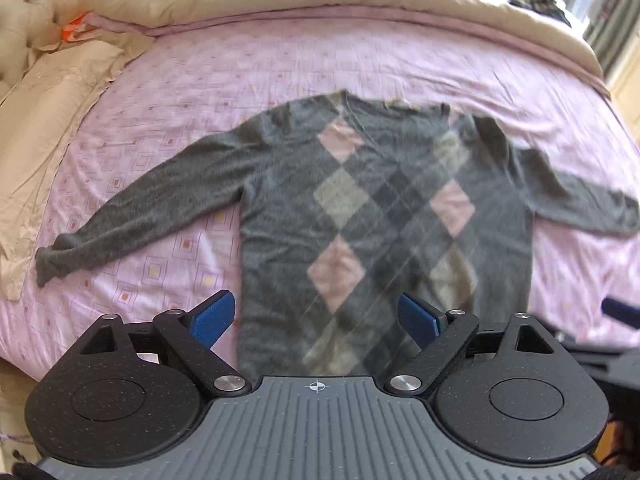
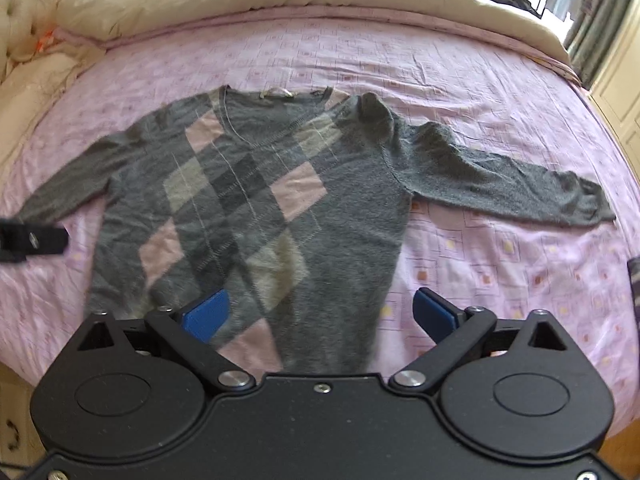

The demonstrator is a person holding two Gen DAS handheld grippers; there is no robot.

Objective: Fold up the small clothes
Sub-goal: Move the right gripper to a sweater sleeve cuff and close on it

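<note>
Both hand-held grippers, left (image 1: pixel 316 320) and right (image 2: pixel 320 312), hang wide open, holding nothing, over a fuzzy grey sweater (image 1: pixel 384 216) with pink diamonds, spread flat on the bed (image 1: pixel 240 68).

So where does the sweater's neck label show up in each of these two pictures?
Left wrist view: the neck label is a blurred pale fleck at the collar, upper centre, slightly right.
Right wrist view: the label is a clear pale strip at the collar, upper left of centre.
Shared landmark: the grey argyle sweater's V-neck, spread on the pink bedsheet.
</note>
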